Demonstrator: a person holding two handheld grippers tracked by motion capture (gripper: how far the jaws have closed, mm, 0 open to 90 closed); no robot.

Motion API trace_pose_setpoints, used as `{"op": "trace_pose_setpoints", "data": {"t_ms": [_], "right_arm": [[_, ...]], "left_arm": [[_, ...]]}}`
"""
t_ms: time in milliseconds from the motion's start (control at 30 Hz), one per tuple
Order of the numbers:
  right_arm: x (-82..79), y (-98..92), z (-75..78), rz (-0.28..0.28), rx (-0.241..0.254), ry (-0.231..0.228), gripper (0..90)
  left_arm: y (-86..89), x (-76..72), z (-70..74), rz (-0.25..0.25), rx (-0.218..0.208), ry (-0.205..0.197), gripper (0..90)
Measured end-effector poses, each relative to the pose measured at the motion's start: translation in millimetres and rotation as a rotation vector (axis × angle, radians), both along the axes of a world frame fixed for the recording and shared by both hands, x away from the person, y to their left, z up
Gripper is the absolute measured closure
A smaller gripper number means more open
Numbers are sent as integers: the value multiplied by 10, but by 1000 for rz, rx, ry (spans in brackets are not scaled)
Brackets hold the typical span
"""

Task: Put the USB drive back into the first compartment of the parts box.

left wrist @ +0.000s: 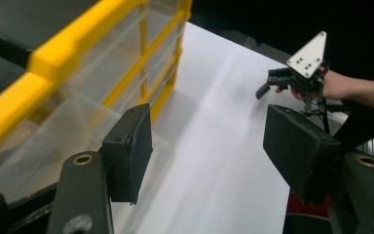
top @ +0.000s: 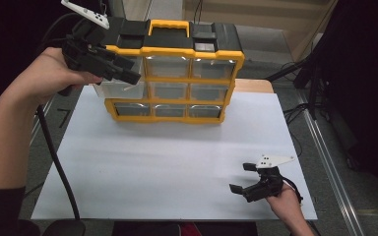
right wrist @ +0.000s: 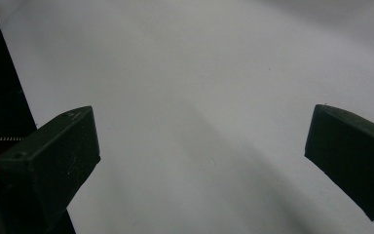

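A yellow and black organizer case [top: 193, 51] with clear drawers stands upright at the back of the white table [top: 167, 162]. One clear drawer [top: 119, 89] in its left column sticks out toward me. My left gripper [top: 133, 70] hovers just in front of and above that drawer, open, with nothing between its jaws. In the left gripper view [left wrist: 209, 146] the drawer [left wrist: 63, 131] lies beside the left jaw, apart from the pads. My right gripper [top: 240, 177] rests low at the table's front right, open and empty [right wrist: 199, 156].
A black cable [top: 54, 152] trails from the left gripper down the table's left edge. Dark stands and cables [top: 320, 73] crowd the floor to the right of the table. A wooden board [top: 254, 85] shows behind the case.
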State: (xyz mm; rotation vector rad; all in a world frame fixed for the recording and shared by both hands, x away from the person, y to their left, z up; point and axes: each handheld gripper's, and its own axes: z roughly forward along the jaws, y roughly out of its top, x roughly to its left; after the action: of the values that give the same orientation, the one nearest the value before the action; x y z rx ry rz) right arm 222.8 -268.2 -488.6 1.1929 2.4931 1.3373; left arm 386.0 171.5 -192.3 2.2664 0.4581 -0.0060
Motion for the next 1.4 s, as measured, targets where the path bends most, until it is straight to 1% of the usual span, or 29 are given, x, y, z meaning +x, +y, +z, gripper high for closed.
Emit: {"op": "trace_pose_setpoints", "data": {"t_ms": [33,100,167,267,367,533,567,800,900,967,1000,1067,1167,1233,1267,1333,1400], "right_arm": [[-1,4,3,1,0,-1,0],[2,8,2,6,-1,-3,0],[5,7,1,7,-1,-3,0],[9,11,2,4,5,-1,0],[18,13,1,7,1,-5,0],[22,18,5,8,2,-1,0],[24,19,5,9,3,-2,0],[30,23,5,11,4,2,0],[34,21,0,12,1,1,0],[35,21,-1,11,0,3,0],[35,21,-1,11,0,3,0],[33,24,-2,9,1,4,0],[35,27,-5,8,2,4,0],[37,24,-5,8,3,1,0],[36,23,-3,7,2,4,0],[38,22,-5,10,-1,3,0],[40,24,-5,9,-2,5,0]], "left_arm": [[-5,-30,-15,-6,-1,-1,362],[-18,-81,-52,-10,5,11,362],[-29,-132,-90,-16,7,5,362],[-44,-187,-144,-26,9,11,362],[-55,-239,-214,-27,9,16,362],[-39,-316,-325,-38,11,21,362],[-35,-336,-350,-41,5,25,362],[-39,-460,-528,-41,17,15,362],[-37,-522,-623,-41,23,13,362],[-26,-555,-678,-45,29,20,362],[-16,-568,-704,-48,33,16,361],[1,-582,-763,-41,32,19,361],[26,-596,-859,-13,33,17,361],[48,-606,-960,7,19,23,361],[59,-611,-1005,17,18,22,343],[72,-621,-1089,37,19,15,335],[84,-630,-1185,55,23,21,335]]}}
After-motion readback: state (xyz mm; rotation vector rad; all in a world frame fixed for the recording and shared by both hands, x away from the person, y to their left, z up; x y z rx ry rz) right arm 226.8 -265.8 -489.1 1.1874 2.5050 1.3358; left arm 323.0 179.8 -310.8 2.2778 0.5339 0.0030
